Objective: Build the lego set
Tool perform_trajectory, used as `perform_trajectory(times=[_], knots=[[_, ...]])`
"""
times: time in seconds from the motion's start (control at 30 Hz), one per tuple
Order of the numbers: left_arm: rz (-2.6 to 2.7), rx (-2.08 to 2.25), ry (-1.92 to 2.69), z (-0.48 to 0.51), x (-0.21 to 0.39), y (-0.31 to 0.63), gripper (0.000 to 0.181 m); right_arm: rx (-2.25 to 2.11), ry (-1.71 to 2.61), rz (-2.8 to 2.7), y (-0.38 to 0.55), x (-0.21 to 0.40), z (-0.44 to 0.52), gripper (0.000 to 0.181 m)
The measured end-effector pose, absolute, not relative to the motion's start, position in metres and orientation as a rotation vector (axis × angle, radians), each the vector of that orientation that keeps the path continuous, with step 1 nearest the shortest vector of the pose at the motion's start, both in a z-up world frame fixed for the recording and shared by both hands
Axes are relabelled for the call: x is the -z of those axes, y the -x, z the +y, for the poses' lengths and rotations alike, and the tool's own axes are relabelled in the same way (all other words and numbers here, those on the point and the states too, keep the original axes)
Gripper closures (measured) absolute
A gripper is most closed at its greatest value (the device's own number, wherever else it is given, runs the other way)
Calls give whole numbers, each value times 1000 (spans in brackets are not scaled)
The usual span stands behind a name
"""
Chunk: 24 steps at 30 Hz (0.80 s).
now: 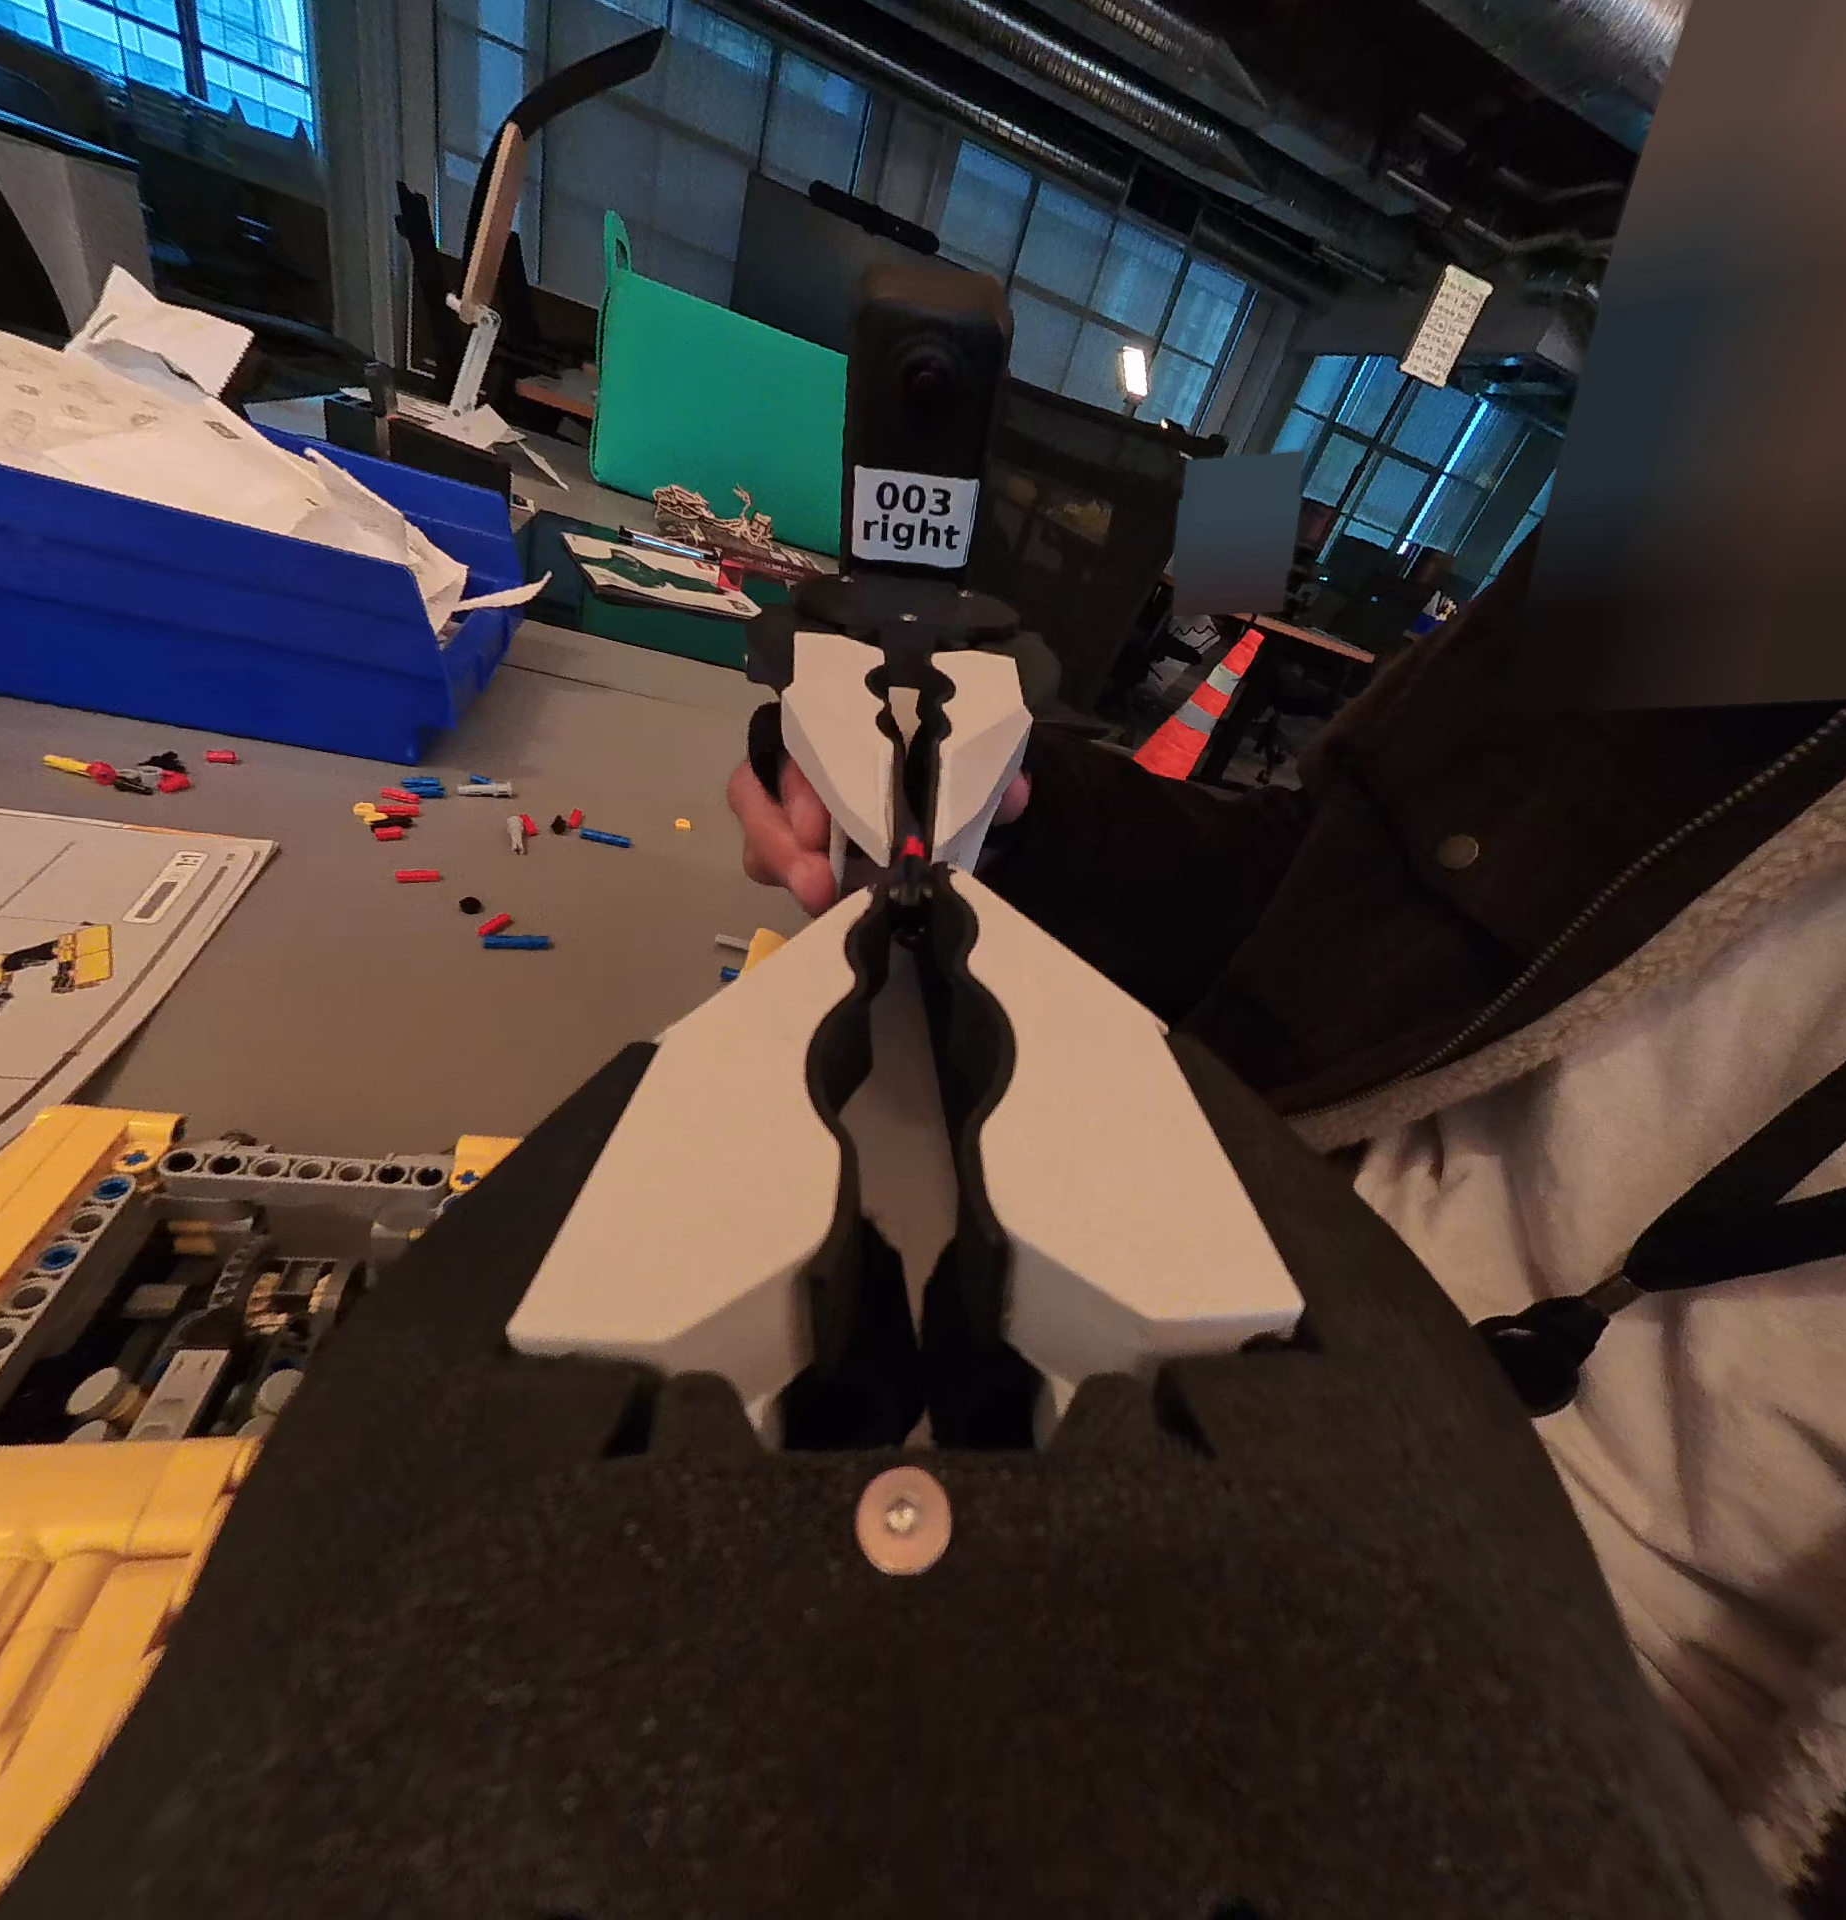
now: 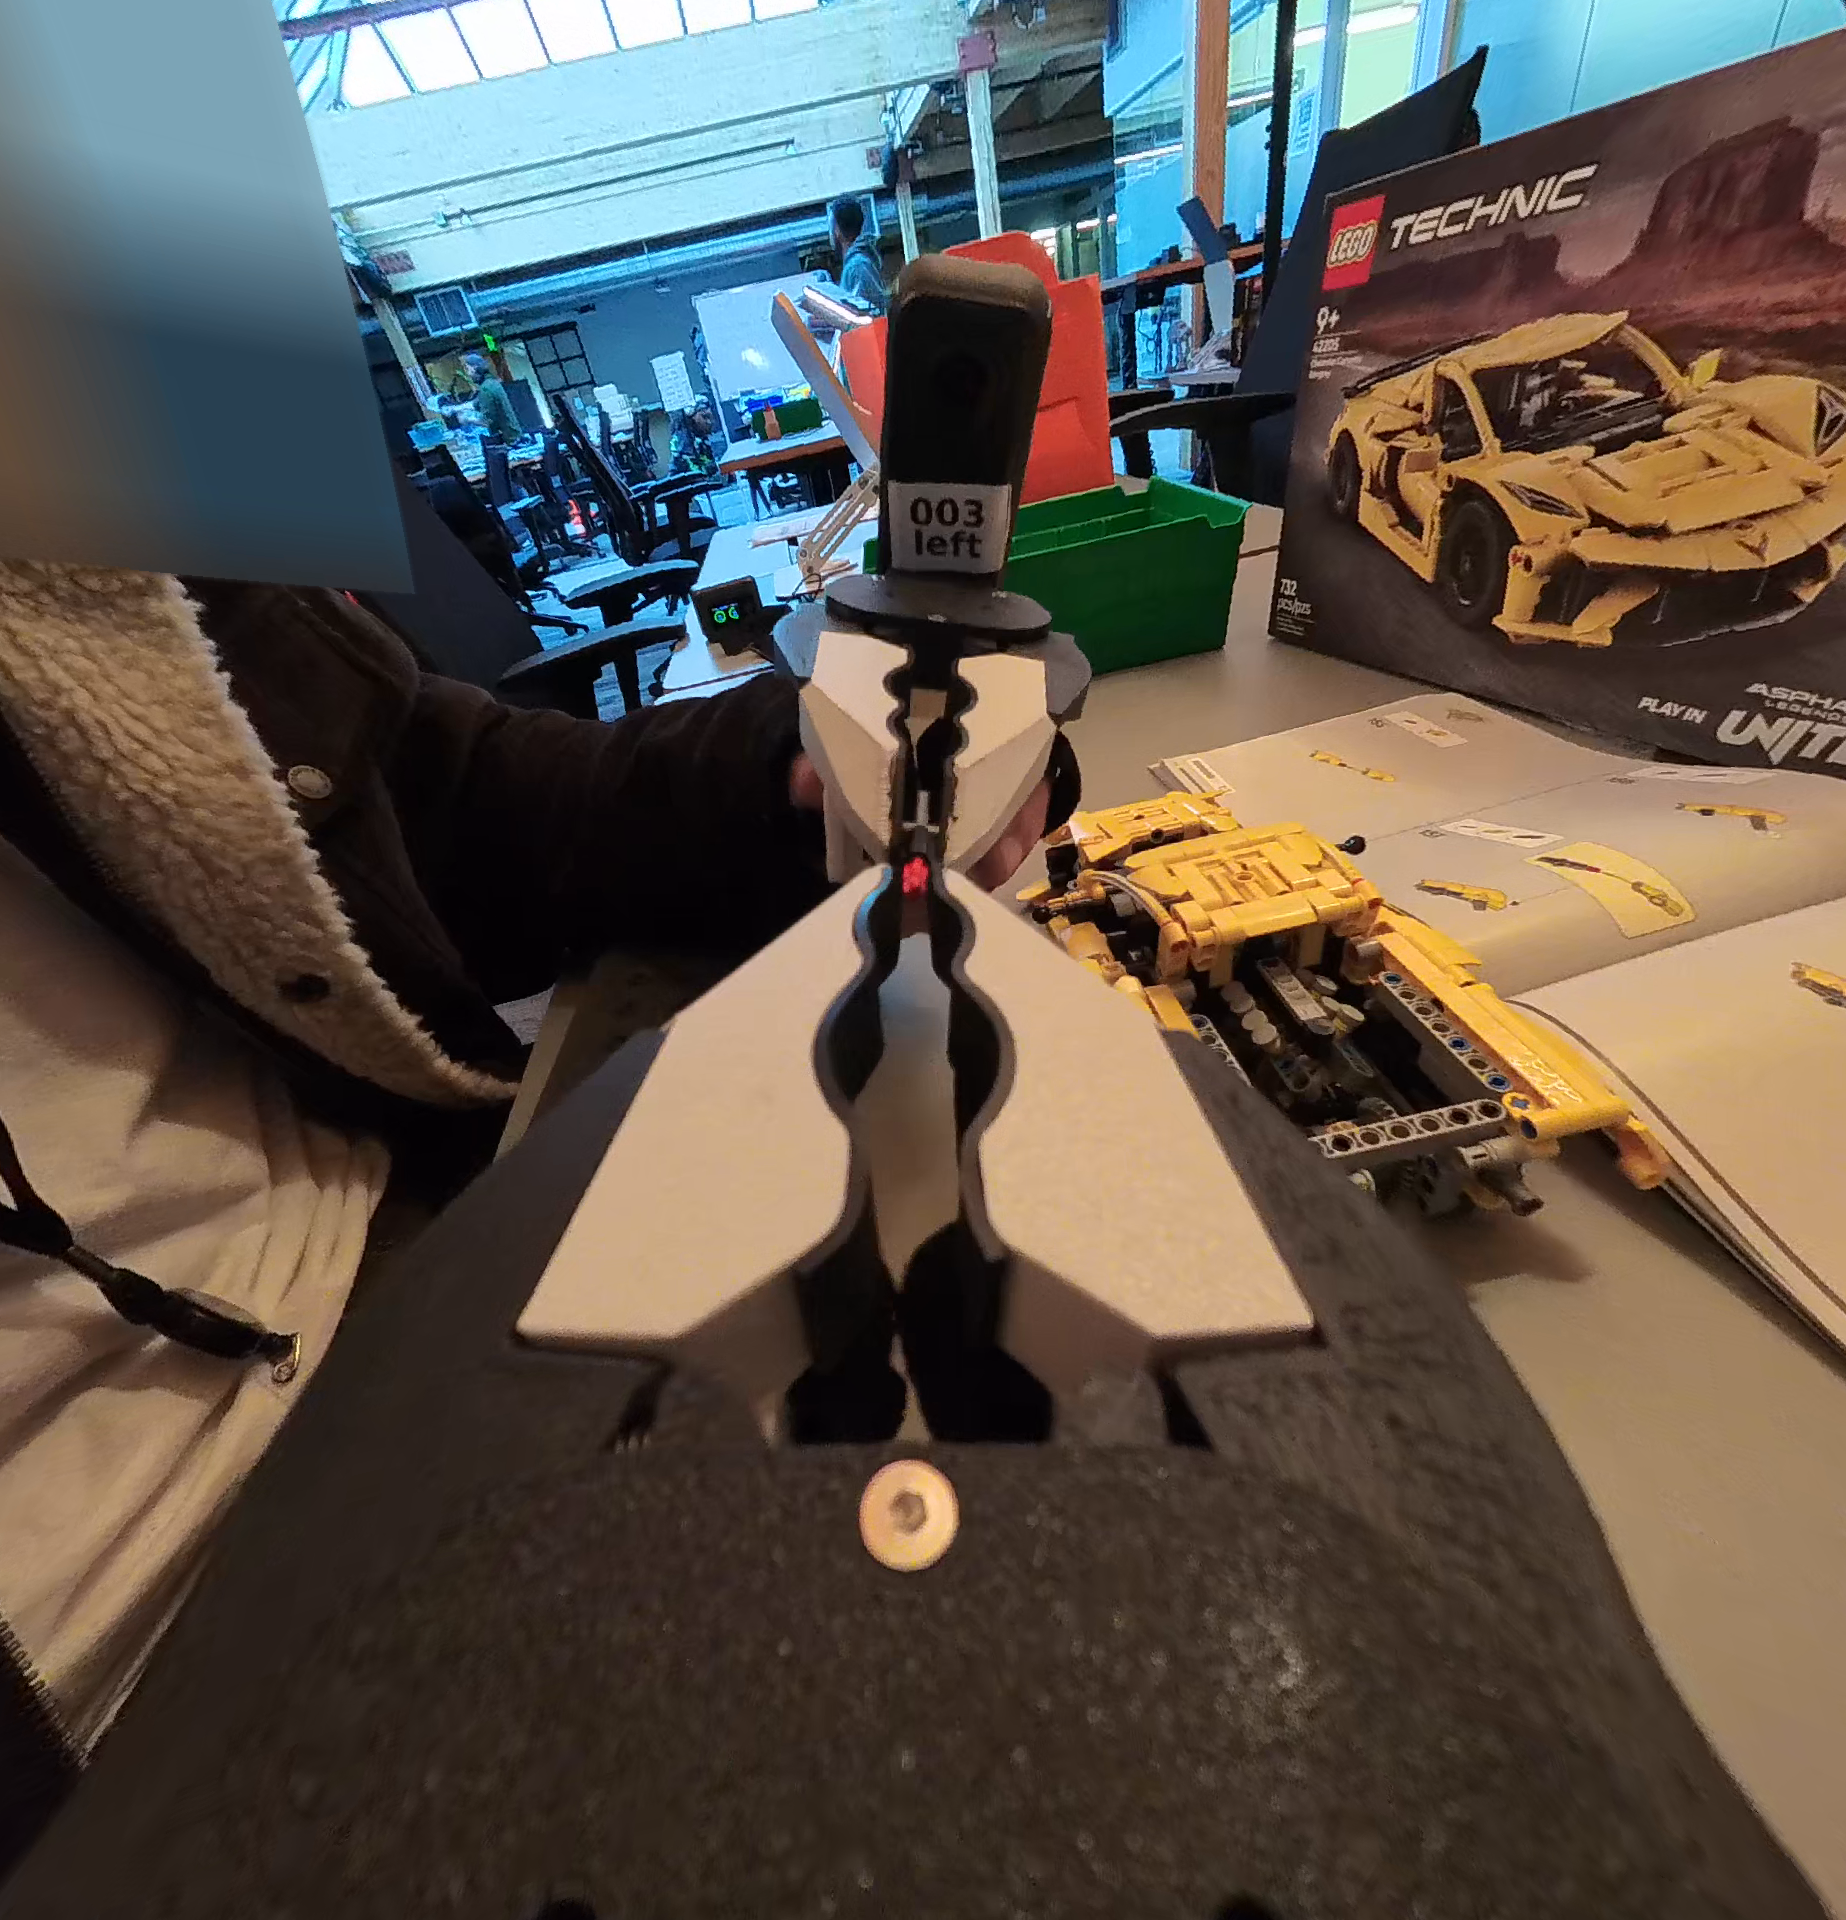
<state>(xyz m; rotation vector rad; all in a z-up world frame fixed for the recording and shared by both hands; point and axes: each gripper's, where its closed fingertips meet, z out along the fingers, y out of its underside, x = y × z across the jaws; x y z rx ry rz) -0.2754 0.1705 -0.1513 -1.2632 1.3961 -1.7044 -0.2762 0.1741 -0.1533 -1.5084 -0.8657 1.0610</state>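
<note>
My two grippers meet tip to tip in the air in front of a person's jacket. My left gripper (image 1: 911, 902) is shut on a small black piece (image 1: 906, 920), which also shows in the right wrist view (image 2: 925, 821). My right gripper (image 2: 914, 883) is shut on a small red pin (image 2: 913, 878); in the left wrist view the right gripper (image 1: 911, 850) and the red pin (image 1: 911, 852) face me. The red pin touches the black piece end to end. The half-built yellow car model (image 2: 1314, 966) lies on the table below, also at the lower left of the left wrist view (image 1: 88, 1247).
Loose red, blue and black pins (image 1: 431, 821) lie scattered on the grey table (image 1: 379, 987). An open instruction booklet (image 2: 1521, 831) lies beside the model. A blue bin (image 1: 223, 623) with paper bags, a green bin (image 2: 1127, 571) and the set's box (image 2: 1584, 416) stand behind. My left and right fingertips are right by each other.
</note>
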Motion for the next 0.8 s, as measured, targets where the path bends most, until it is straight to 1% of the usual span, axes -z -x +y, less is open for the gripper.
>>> perform_trajectory(times=[0.4, 0.8], knots=[[1327, 1785, 1247, 169, 148, 274, 175, -1049, 1500, -855, 279, 153, 174, 177], [1376, 1685, 1260, 171, 148, 273, 175, -1098, 1505, -851, 274, 153, 175, 177]])
